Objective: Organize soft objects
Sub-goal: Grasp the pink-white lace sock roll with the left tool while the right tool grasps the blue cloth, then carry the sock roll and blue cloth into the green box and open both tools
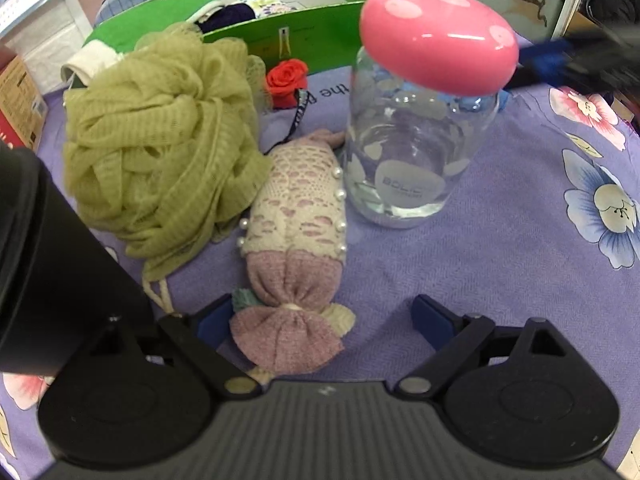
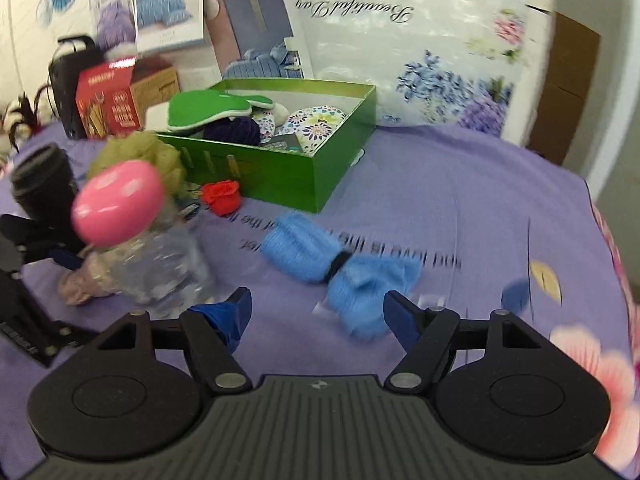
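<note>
- The green mesh sponge (image 1: 160, 148) sits at about ten o'clock in the left claw's view, a loose, airy bundle touching the sachet. It looks very light and squashy, so I'd pinch deep into the gathered middle or take its cord loop, not the outer frills.
- The lace sachet (image 1: 296, 240) lies straight ahead at twelve o'clock, its tied bow end between the fingers of the left claw (image 1: 320, 320), which stands open with nothing pressed. Soft and stuffed, with small pearls along the sides that could snag; the firm body behind the bow seems the best hold.
- The glass jar (image 1: 416, 140) with the pink lid (image 1: 436, 36) stands just beside the sachet at one o'clock. Hard, breakable and tall, it is the thing to steer clear of.
- The red rose (image 1: 286, 80) rests near the green box (image 2: 280, 172), which already holds soft things.
- The blue knitted bow (image 2: 344, 268) lies at twelve o'clock before the right claw (image 2: 318, 312), whose fingers stand apart and empty. Limp and light; its black waist band is the natural grip.
- To the right the purple surface (image 2: 480, 220) is bare, offering open room up to the box's near wall.
</note>
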Demonstrator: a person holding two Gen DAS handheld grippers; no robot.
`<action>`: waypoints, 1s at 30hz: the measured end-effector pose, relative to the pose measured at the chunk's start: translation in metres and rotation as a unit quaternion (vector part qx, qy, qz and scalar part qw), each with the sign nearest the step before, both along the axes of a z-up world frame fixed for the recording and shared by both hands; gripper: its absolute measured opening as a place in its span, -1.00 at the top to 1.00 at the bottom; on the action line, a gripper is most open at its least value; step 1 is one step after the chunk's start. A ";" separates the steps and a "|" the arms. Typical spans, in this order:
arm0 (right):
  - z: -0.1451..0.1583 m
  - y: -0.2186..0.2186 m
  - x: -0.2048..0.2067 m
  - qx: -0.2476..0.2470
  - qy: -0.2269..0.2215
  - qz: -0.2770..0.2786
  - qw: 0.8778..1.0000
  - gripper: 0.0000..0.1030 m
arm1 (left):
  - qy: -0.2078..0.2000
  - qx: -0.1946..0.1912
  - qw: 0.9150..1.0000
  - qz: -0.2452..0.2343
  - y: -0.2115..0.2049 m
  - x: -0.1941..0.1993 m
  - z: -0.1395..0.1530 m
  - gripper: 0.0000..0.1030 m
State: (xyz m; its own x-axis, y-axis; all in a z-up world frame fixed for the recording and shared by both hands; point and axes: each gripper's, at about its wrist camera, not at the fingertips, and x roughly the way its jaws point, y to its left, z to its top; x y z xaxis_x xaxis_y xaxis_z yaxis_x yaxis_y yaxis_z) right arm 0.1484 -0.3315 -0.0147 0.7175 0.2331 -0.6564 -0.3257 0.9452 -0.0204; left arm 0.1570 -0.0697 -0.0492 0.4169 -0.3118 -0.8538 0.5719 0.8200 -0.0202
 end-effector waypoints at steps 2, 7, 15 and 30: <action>-0.004 0.006 0.029 -0.030 0.013 0.027 0.999 -0.14 | 0.001 -0.001 1.000 -0.002 0.001 0.001 0.000 -0.81; -0.027 0.026 0.079 -0.112 0.063 0.124 0.984 -0.15 | 0.006 -0.006 1.000 -0.003 0.002 0.004 -0.002 -0.81; -0.046 0.014 0.087 -0.063 0.080 0.120 0.988 -0.33 | 0.013 0.006 1.000 -0.016 -0.006 0.008 -0.001 -0.81; -0.037 0.030 0.002 -0.057 0.022 0.054 0.997 0.65 | 0.032 -0.025 0.998 0.042 0.017 -0.027 0.039 0.32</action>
